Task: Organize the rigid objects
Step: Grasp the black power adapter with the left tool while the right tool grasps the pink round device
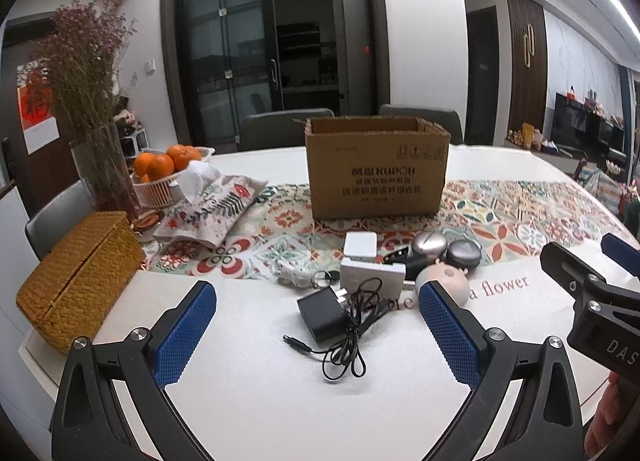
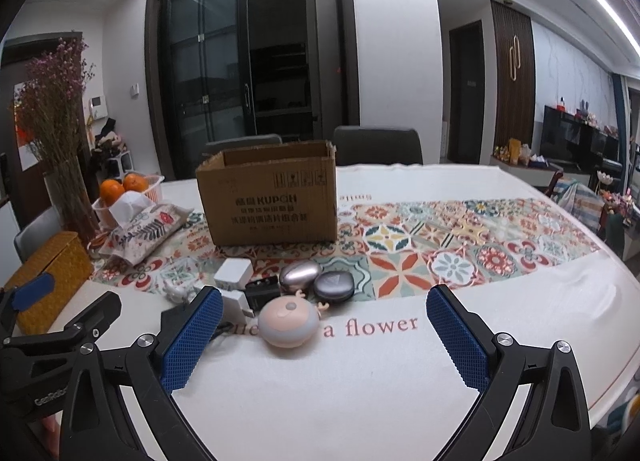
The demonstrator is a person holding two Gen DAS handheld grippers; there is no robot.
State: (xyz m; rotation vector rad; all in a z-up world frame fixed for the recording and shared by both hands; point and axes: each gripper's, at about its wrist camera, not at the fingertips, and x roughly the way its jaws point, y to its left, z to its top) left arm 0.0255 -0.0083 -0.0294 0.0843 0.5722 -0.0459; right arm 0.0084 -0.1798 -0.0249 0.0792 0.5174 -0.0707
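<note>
nothing is picked up yet: the left gripper (image 1: pixel 318 325) and right gripper (image 2: pixel 324 335) both hover spread wide and empty over the surface (image 1: pixel 280 401). the black charger (image 1: pixel 322 313), pink round gadget (image 2: pixel 289 321) and other small items lie clustered just near of the open cardboard box (image 1: pixel 378 171). next, i judge, comes closing on one item and lifting it into the box.

The black left gripper with blue textured pads (image 1: pixel 318 335) and its matching right gripper (image 2: pixel 324 337) hover side by side, jaws spread wide, holding nothing.

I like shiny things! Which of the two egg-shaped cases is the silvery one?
The silver case, left of the dark grey case; it's lighter and shinier.
</note>
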